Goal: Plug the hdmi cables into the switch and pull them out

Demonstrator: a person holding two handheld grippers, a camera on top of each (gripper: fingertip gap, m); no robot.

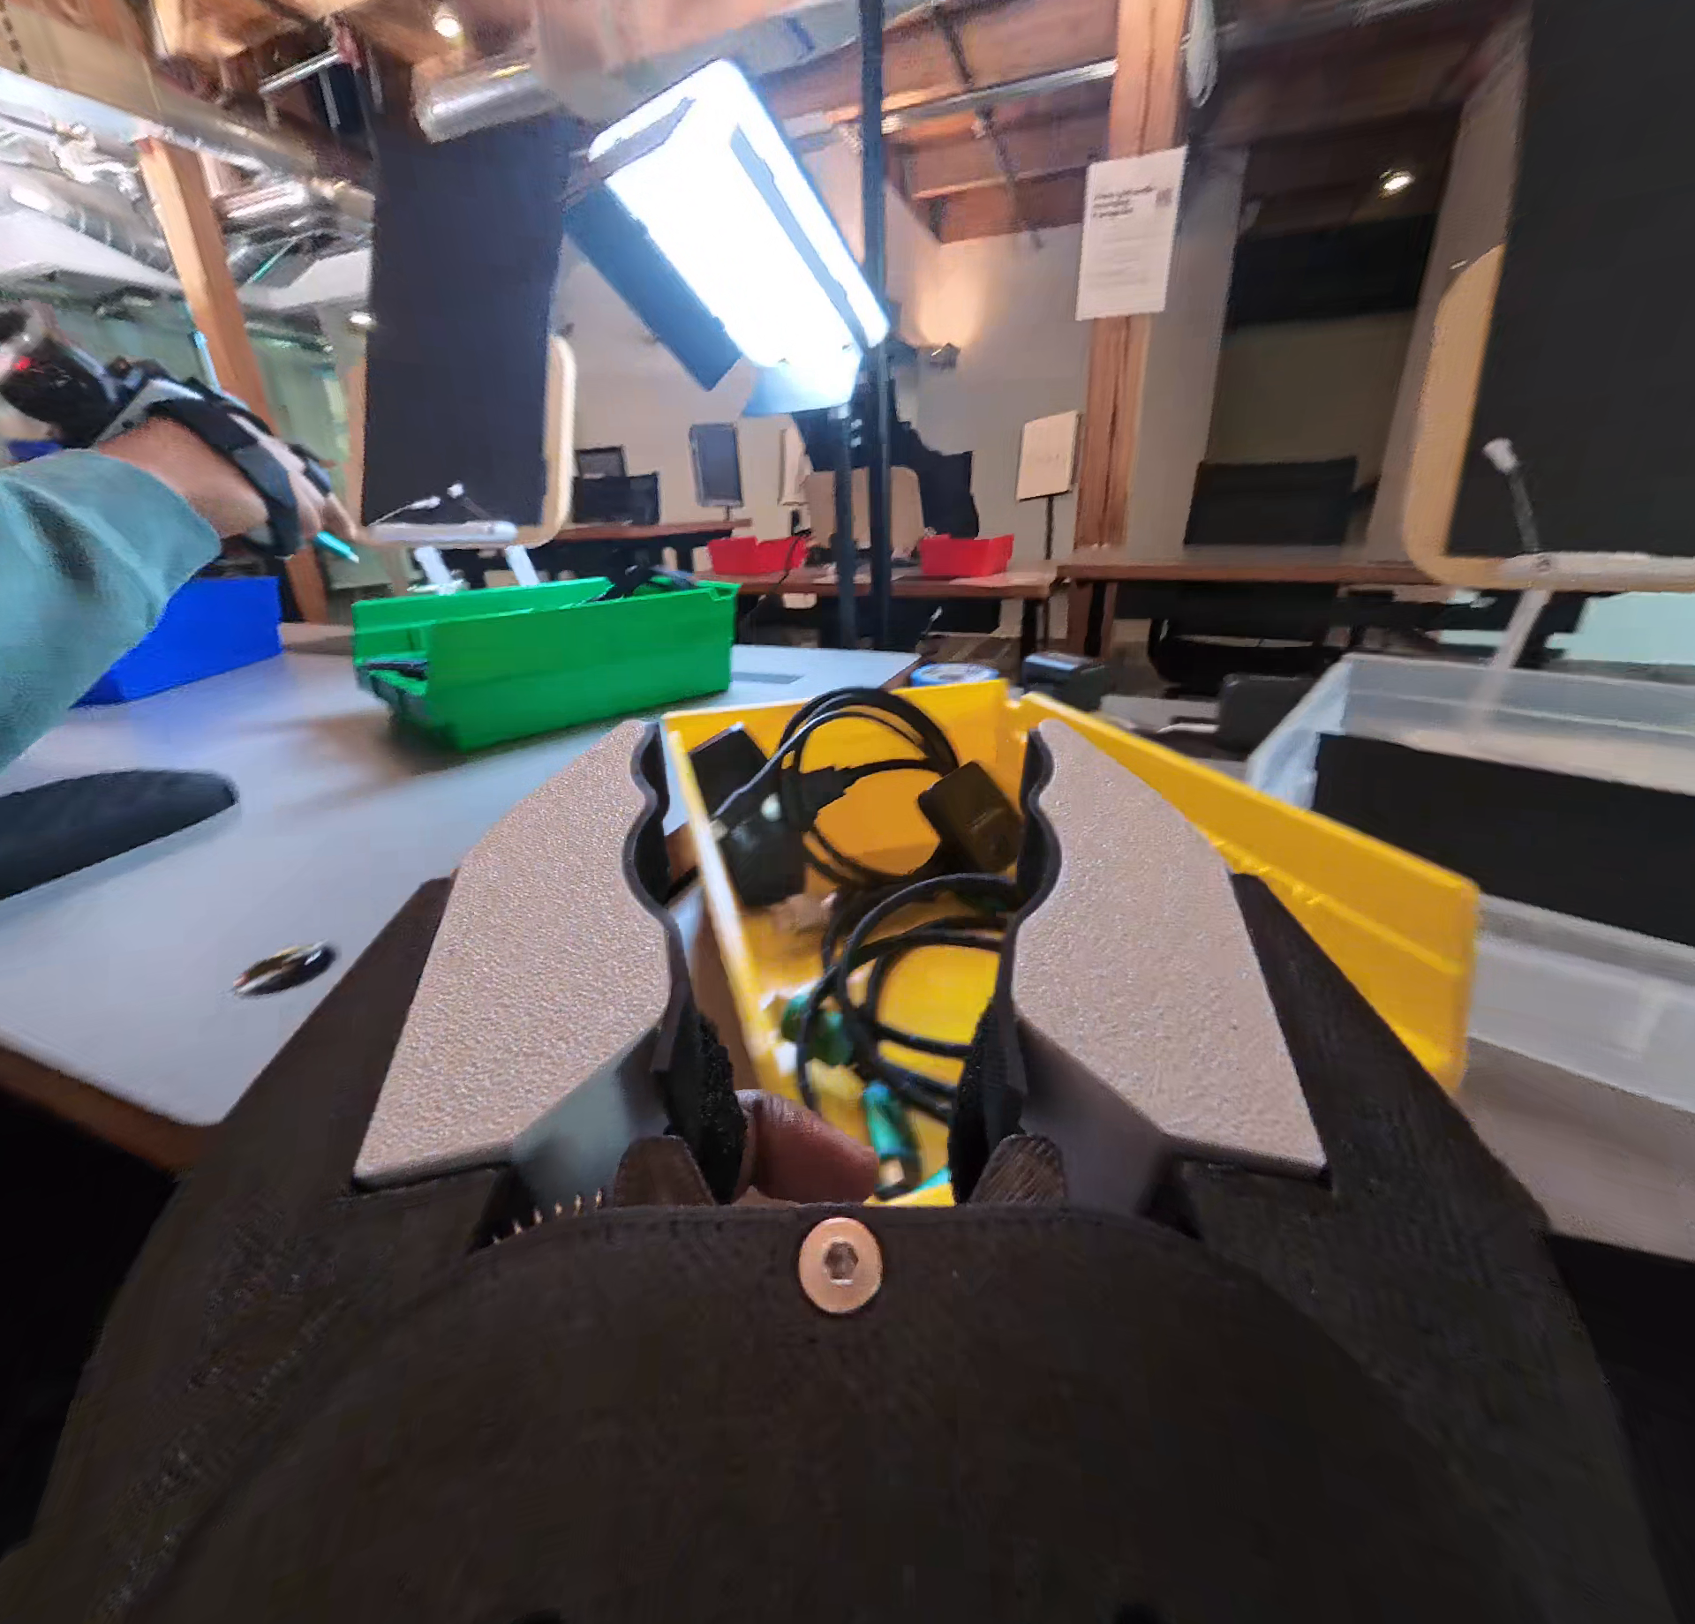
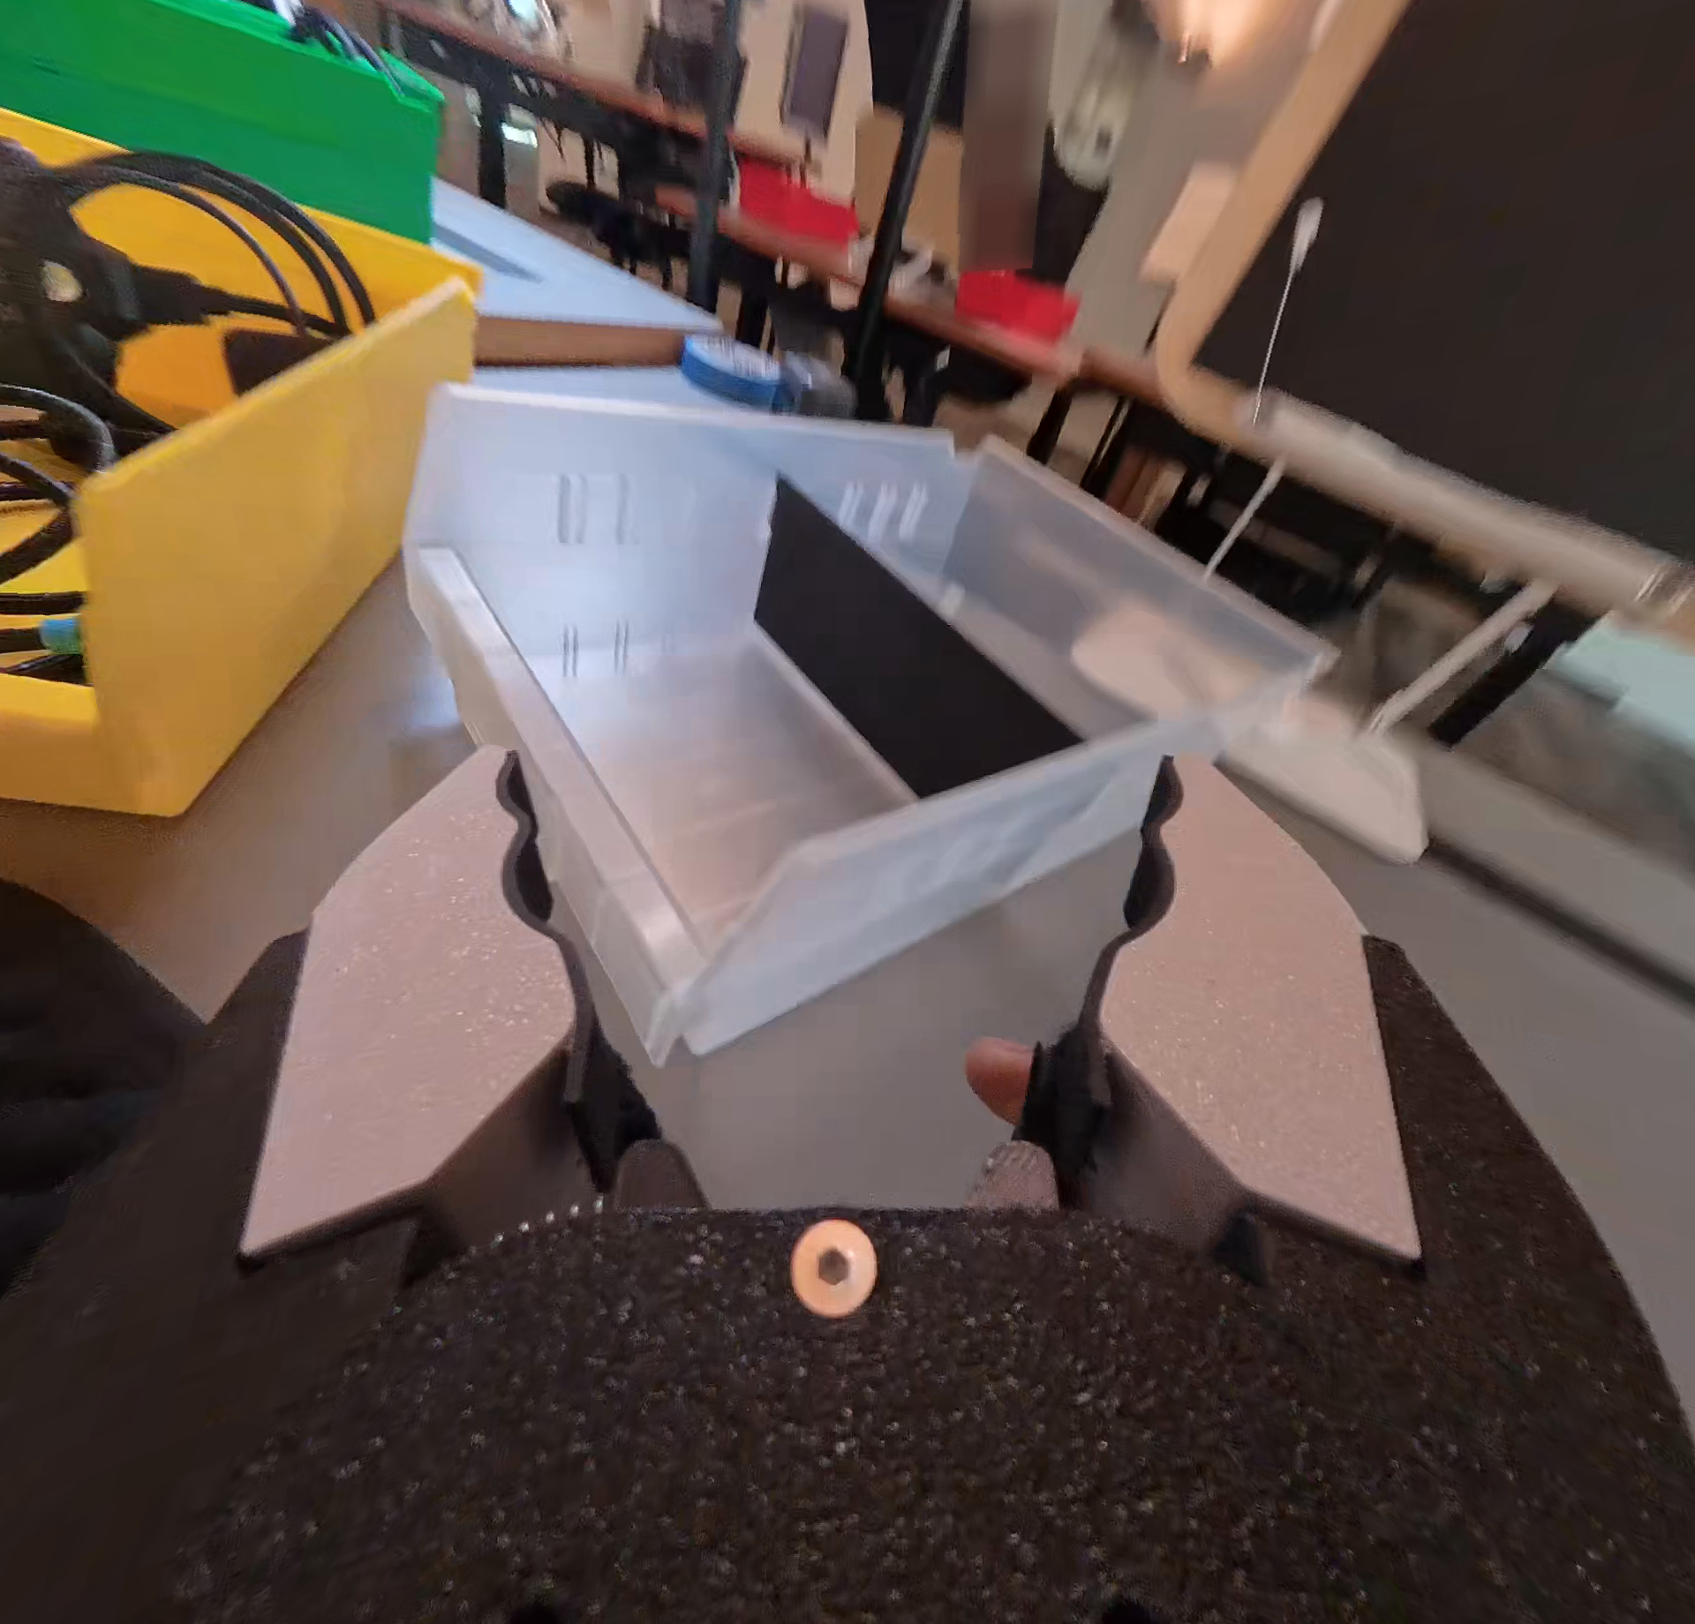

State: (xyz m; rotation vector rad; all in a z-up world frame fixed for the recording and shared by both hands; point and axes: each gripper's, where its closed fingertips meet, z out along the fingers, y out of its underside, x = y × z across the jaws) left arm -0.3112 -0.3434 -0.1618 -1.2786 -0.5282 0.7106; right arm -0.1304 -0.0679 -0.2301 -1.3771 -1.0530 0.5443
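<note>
The left gripper (image 1: 844,782) gapes wide, released, above the yellow bin (image 1: 1284,856), clasping nothing. In that bin lie the black cables (image 1: 880,966), tangled with black adapters (image 1: 972,814); which piece is the switch I cannot tell. The right gripper (image 2: 835,810) also stands spread and empty, before a clear bin (image 2: 734,755) split by a black divider (image 2: 880,654). Both bins sit side by side on the grey table (image 1: 275,846), a green bin (image 1: 550,654) beyond.

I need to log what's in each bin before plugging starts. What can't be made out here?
- Switch: left wrist view, not identifiable among black cables in yellow bin.
- Green bin contents: its wall hides them.
- Clear bin, right wrist view: the part behind the black divider is blurred.
</note>
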